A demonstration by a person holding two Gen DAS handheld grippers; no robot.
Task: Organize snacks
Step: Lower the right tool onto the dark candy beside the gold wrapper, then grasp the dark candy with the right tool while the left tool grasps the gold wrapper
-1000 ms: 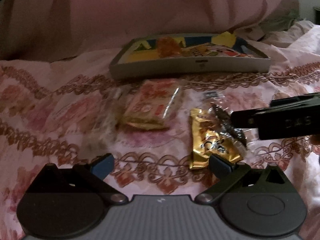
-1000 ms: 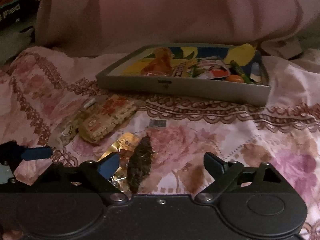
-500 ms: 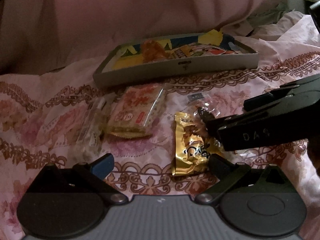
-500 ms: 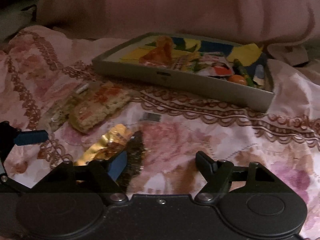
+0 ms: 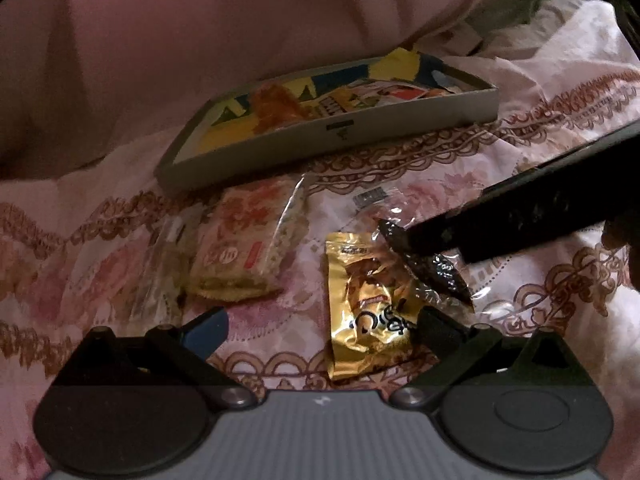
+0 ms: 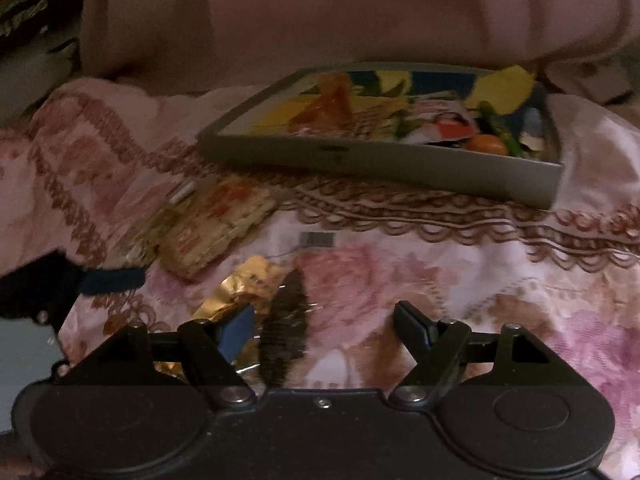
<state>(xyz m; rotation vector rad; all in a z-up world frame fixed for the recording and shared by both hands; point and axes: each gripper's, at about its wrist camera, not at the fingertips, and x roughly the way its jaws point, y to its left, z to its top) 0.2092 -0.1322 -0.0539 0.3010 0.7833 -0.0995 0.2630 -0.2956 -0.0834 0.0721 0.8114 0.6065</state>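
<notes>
On a bed covered by a pink flowered bedspread [image 5: 460, 184] with a brown scalloped border, several snacks lie loose in front of a shallow grey tray [image 5: 336, 136]. The tray sits toward the far side, near a large pink cushion [image 5: 240, 32], and already holds a jumble of colourful packets in yellow, blue, orange and white. Just in front of the tray's near wall lies a cracker packet [image 5: 246, 244] with red print, and touching its left side is a clear packet [image 5: 162, 272] that is hard to make out. To the right, well apart from the crackers, lies a gold packet [image 5: 364, 312], and a dark snack in clear wrap [image 5: 430, 268] overlaps its right edge. The left tongs [image 5: 322, 326] hover low over the bedspread with the jaws spread wide and nothing between the pads; the right finger sits just at the gold packet's lower right corner, though contact cannot be told. The right tongs [image 6: 324, 322] reach in from the right, and in their own camera the jaws stand well apart, with the dark snack lying between them, nearer the left finger [image 6: 236, 330], but not pinched by either pad. The gold packet peeks out behind that left finger.
</notes>
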